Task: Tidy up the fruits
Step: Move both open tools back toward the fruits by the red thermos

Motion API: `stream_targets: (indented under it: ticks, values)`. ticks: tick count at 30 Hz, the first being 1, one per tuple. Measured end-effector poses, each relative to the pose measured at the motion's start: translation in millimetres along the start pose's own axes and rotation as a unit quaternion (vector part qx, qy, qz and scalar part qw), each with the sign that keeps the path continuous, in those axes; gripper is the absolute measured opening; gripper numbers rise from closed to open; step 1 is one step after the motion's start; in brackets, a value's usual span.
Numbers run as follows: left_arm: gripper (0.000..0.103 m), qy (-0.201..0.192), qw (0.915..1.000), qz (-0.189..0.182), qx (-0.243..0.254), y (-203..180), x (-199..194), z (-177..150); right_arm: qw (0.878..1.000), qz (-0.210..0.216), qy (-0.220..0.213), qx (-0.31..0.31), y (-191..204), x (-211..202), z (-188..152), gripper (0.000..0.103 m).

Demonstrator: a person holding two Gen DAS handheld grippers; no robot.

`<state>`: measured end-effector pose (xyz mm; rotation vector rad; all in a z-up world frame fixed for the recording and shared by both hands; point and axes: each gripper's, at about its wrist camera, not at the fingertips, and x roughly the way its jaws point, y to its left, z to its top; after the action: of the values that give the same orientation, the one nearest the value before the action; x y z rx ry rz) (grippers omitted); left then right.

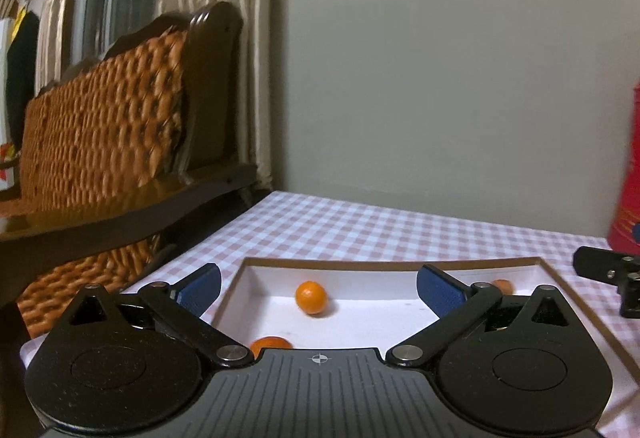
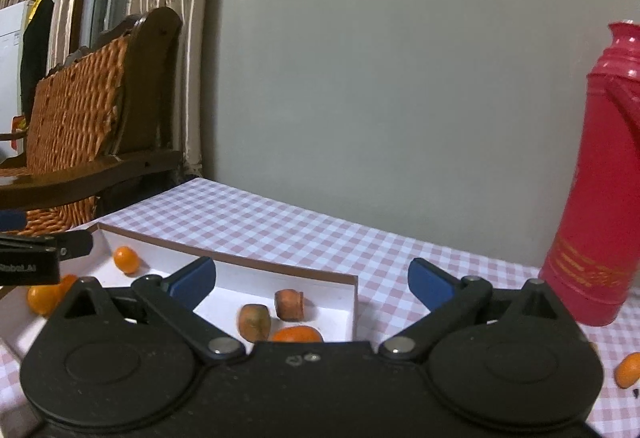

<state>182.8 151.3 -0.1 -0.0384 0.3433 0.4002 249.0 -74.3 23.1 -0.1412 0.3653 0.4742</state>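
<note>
A shallow white box with a brown rim [image 1: 392, 261] [image 2: 224, 258] lies on the checked tablecloth. Inside it, the left wrist view shows a small round orange fruit [image 1: 311, 297], another orange fruit [image 1: 270, 344] half hidden behind the gripper body, and a sliver of a third [image 1: 502, 284]. My left gripper [image 1: 318, 290] stands open over the box with nothing between its blue pads. My right gripper [image 2: 311, 284] is open too, above the box's right end, where two brownish cut pieces [image 2: 289, 304] [image 2: 254, 321] and an orange fruit [image 2: 297, 334] lie. More orange fruits [image 2: 126, 259] [image 2: 42, 298] sit at the left.
A tall red flask [image 2: 600, 173] stands on the table at the right, by the grey wall. One orange fruit [image 2: 629, 369] lies outside the box at the right edge. A dark wood and wicker chair [image 1: 108, 125] stands beside the table's left edge.
</note>
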Motion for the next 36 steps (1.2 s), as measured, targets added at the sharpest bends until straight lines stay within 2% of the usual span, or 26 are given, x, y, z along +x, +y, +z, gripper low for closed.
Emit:
stream_targets:
  ticks: [10, 23, 28, 36]
  values:
    - [0.103, -0.019, 0.9992, -0.034, 0.008, -40.1, -42.3, -6.0, 0.999, -0.029, 0.009, 0.011, -23.4, -41.9, -16.6, 0.097]
    - [0.103, -0.008, 0.9955, -0.085, 0.04, -83.1, -103.3, -31.9, 0.997, -0.07, 0.011, 0.012, -58.9, -112.8, -36.6, 0.097]
    - [0.103, -0.019, 0.9908, -0.116, 0.066, -106.0, -121.1, -33.1, 0.996, -0.093, 0.014, 0.013, -75.7, -141.4, -48.4, 0.097]
    - [0.103, -0.032, 0.9824, -0.166, 0.081, -145.2, -137.8, -38.3, 0.991, -0.129, 0.028, 0.018, -105.7, -175.7, -70.0, 0.097]
